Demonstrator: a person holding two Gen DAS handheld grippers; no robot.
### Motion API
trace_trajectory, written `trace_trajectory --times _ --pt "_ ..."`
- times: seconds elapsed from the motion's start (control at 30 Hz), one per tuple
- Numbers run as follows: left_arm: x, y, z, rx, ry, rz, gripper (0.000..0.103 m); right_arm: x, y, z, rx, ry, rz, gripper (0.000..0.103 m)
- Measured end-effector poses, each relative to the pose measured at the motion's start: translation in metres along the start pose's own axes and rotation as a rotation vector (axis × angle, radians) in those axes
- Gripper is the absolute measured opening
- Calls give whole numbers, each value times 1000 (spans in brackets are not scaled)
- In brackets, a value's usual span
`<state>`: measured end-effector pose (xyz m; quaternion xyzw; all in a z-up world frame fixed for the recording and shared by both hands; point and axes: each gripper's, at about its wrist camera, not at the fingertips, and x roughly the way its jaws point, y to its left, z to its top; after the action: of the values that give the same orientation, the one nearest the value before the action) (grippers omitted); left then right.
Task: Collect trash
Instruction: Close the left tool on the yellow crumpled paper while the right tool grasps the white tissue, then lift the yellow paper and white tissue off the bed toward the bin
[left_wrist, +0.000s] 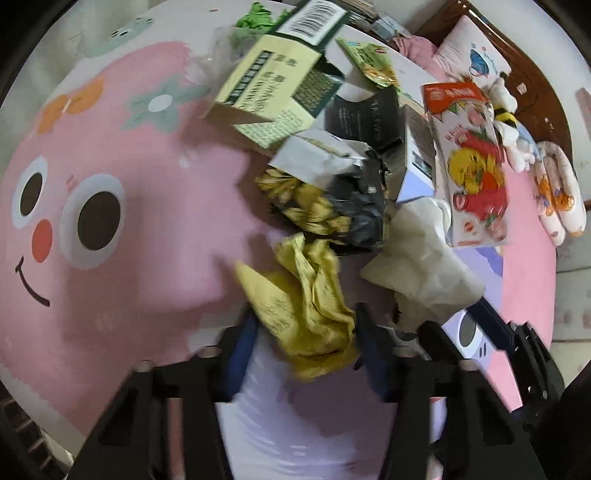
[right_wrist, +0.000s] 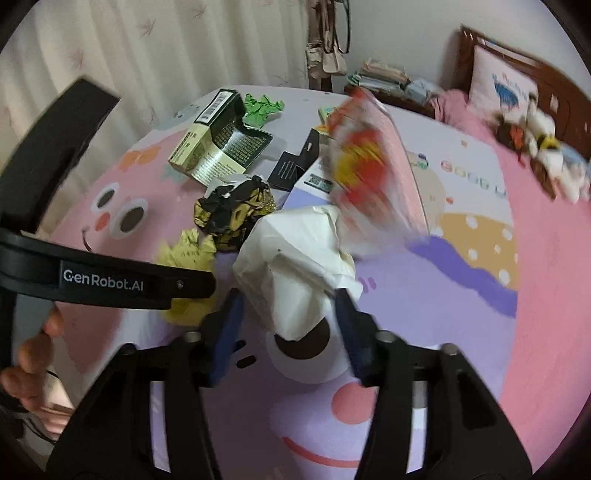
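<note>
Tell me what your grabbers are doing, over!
Left gripper closed on yellow crumpled paper. Right gripper closed on white crumpled paper. More trash piled ahead: green-and-cream box, black-and-gold wrapper. Nothing blocking.

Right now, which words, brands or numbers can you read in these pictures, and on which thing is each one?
"GenRobot.AI": on the left gripper, on its black arm.
"GOOD L...", cut off: on the bedsheet.
Barcode and print on the yellow-green box: too blurred.
Black box print: too small.
</note>
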<state>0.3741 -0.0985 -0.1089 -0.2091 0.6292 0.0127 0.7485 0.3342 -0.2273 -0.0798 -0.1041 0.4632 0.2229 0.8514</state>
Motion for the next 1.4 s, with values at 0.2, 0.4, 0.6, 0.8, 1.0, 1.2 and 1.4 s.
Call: trace_trajectory --times 0.2,0.4,0.6,0.8,1.0,1.2,1.4 --pt "1 -5 -1 21 -19 8 34 3 19 8 -97 -39 -57 57" --pt "-6 -1 1 -2 -33 15 34 11 24 20 -129 -41 -83 57" --pt "-21 -2 0 -2 -59 17 34 6 30 29 -191 -56 -88 64" --pt "-34 19 -6 -10 -79 1 34 7 43 33 -319 -80 -124 68" --pt "-44 39 -15 -20 -80 -5 34 31 46 35 -356 -1 -159 68" --pt "-49 40 -21 8 -84 8 34 35 43 31 -340 32 -140 38" --pt "-73 46 -40 89 -113 41 34 4 50 30 -254 29 -86 28"
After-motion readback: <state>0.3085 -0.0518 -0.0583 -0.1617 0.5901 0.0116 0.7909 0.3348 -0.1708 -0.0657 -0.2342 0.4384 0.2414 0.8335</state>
